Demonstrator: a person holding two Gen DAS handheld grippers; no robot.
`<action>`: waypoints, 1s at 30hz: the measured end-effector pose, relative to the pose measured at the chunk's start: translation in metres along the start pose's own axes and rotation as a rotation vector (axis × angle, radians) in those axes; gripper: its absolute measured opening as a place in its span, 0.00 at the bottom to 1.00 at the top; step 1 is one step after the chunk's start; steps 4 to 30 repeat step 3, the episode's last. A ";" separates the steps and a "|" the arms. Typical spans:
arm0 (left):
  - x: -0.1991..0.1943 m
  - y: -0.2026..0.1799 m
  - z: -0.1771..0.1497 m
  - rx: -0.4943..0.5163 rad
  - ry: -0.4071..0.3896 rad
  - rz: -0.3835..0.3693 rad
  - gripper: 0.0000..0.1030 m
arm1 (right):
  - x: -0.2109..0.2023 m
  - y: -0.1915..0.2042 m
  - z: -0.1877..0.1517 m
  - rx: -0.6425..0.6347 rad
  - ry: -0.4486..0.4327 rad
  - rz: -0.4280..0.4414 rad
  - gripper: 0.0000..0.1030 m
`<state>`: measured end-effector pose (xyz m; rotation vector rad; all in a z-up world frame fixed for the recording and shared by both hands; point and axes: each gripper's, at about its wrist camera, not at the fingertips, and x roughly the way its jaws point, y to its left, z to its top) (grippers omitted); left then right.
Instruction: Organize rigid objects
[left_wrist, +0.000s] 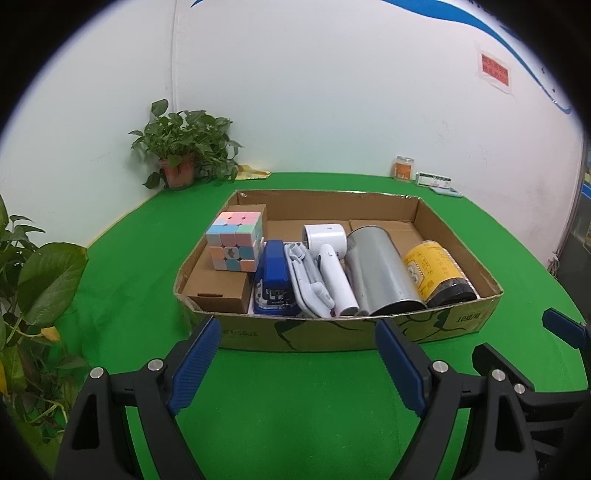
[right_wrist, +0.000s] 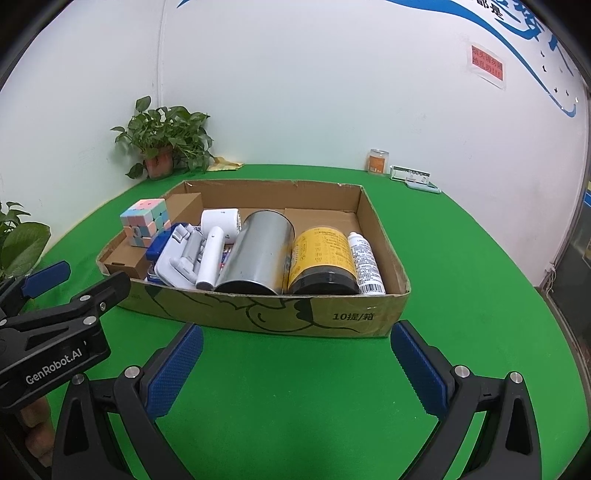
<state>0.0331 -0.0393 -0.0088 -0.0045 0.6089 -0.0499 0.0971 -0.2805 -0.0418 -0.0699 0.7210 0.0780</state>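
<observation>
The left tool (left_wrist: 297, 334) stands wide open with nothing between its blue pads, hovering over the green worktop (left_wrist: 288, 406) just in front of the cardboard box (left_wrist: 332, 334). The right tool (right_wrist: 295, 345) is likewise spread wide and empty, just short of the same box's near wall.

Inside the box the things lie packed side by side along the near wall. At the box's left end sits a small brown carton (left_wrist: 218, 291) with a pastel puzzle cube (left_wrist: 234, 245) resting on top. Next to it comes a blue stapler (left_wrist: 275, 275), then a white folding stand (left_wrist: 308, 286) and a white hair dryer (left_wrist: 334, 258). Toward the box's right lies a silver metal can (right_wrist: 258, 254) on its side, a yellow-labelled jar (right_wrist: 321, 258) touching it, and a white spray bottle (right_wrist: 365, 266) against the box's right wall.
</observation>
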 end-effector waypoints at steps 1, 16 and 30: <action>0.000 0.000 -0.001 0.003 -0.009 0.002 0.83 | 0.001 0.000 0.000 0.001 0.002 -0.002 0.99; 0.002 -0.001 -0.003 0.016 -0.005 0.019 0.83 | 0.001 0.000 0.000 0.000 0.002 -0.011 0.99; 0.002 -0.001 -0.003 0.016 -0.005 0.019 0.83 | 0.001 0.000 0.000 0.000 0.002 -0.011 0.99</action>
